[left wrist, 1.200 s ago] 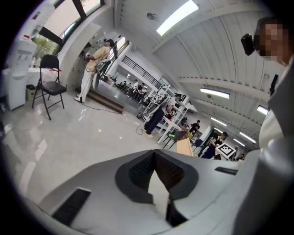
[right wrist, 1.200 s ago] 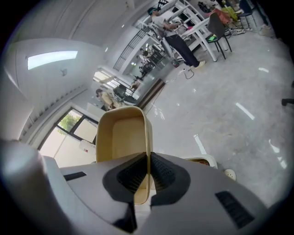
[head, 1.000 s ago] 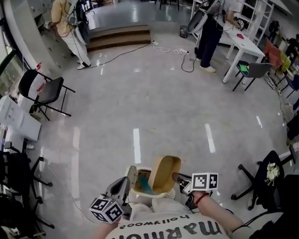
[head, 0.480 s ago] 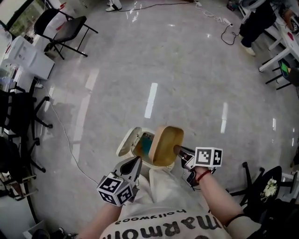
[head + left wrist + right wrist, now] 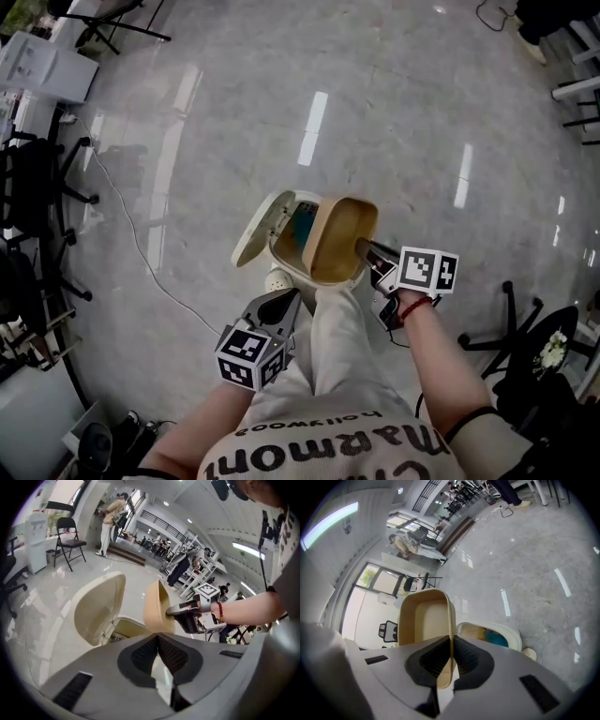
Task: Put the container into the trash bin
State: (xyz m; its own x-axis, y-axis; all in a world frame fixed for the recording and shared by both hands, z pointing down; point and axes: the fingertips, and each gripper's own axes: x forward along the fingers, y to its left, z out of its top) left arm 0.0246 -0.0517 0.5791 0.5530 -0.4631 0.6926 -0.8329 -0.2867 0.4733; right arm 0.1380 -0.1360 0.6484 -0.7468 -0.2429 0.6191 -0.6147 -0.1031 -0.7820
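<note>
A tan, empty container (image 5: 339, 239) hangs on its side over the mouth of the cream trash bin (image 5: 281, 258), whose lid (image 5: 261, 228) stands open to the left. My right gripper (image 5: 370, 251) is shut on the container's rim; the rim wall (image 5: 451, 620) runs between its pads. Something blue (image 5: 499, 640) lies inside the bin (image 5: 513, 637). My left gripper (image 5: 286, 302) hovers below and to the left of the bin, shut and empty. In its own view the left gripper (image 5: 158, 637) points at the lid (image 5: 98, 606) and the container (image 5: 157, 609).
The person's leg in light trousers (image 5: 337, 347) stands just in front of the bin. Black chairs (image 5: 37, 206) and a white cabinet (image 5: 42, 66) line the left side. A cable (image 5: 141, 253) trails over the grey floor. Another chair (image 5: 525, 347) is at the right.
Both grippers have come down, and the container has sunk closer to the bin's open mouth. The head view has tilted further down toward the floor.
</note>
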